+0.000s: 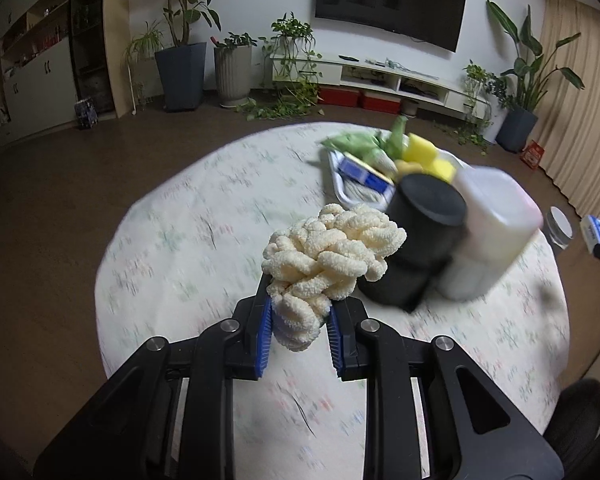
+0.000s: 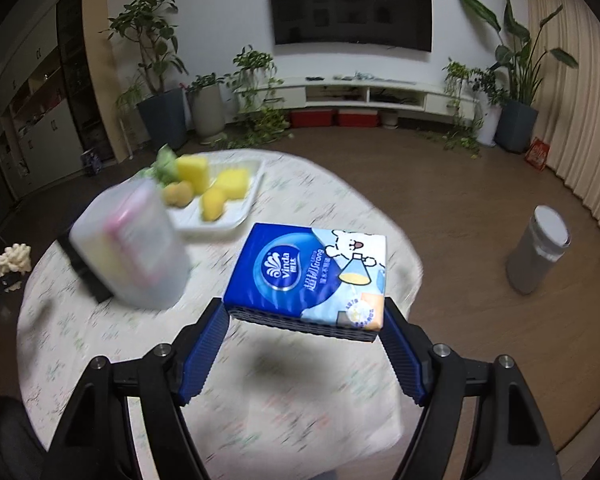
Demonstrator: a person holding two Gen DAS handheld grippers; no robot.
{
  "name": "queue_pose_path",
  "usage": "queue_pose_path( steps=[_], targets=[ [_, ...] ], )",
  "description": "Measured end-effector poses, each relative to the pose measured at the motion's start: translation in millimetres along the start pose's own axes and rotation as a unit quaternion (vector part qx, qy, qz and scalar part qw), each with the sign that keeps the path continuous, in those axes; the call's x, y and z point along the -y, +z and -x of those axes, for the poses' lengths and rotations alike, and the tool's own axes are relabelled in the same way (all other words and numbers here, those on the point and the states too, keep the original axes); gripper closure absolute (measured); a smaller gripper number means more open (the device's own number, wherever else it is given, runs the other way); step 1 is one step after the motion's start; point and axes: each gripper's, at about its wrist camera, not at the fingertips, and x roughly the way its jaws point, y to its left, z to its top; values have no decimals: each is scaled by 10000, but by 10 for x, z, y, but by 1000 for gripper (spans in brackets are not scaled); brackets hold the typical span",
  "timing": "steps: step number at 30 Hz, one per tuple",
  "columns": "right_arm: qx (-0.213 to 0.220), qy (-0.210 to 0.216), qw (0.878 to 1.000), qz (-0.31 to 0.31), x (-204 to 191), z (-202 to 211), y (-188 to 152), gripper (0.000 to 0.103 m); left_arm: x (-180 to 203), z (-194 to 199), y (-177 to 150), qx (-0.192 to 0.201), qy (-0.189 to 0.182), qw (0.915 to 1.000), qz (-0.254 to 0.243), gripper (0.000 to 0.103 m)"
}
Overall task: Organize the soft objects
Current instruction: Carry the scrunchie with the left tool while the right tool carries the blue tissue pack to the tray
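Left gripper point(image 1: 300, 320) has its fingers pinching a fluffy cream cloth point(image 1: 328, 248) above the table point(image 1: 180, 248). Right gripper point(image 2: 306, 344) has its fingers clamped on a blue tissue pack point(image 2: 306, 276), held off the table too.

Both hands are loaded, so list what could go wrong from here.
1. The left gripper pinches only the bottom end of the fluffy cream cloth; it could slip free.
2. The right gripper holds the tissue pack by its near edge; it may sag or tip out.
3. The white jar stands close enough to be knocked.
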Motion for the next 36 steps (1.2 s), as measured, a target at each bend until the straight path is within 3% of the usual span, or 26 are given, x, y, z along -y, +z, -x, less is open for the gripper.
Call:
queue_pose_path(
  steps=[10,17,26,30,36],
  targets=[
    [25,-155,9999,38,389,-482,878,26,110,-489,883,25,-58,9988,-490,82],
    [-104,8,9995,282,304,-993,1450,26,408,-1024,1367,-207,-386,9946,-936,82],
    [-454,581,9926,969,-321,-1699,1768,26,917,-1547,1419,-733,-939,9786,-1676,81],
    [-594,1011,9822,1467,-737,-1952,1749,26,1087,-1697,1413,-936,-1052,9702,-1972,81],
    [-725,1419,9675,1965,-1093,-2160,1683,26,1179,-1873,1380,-1149,-1150,9652,-2049,81]
  ],
)
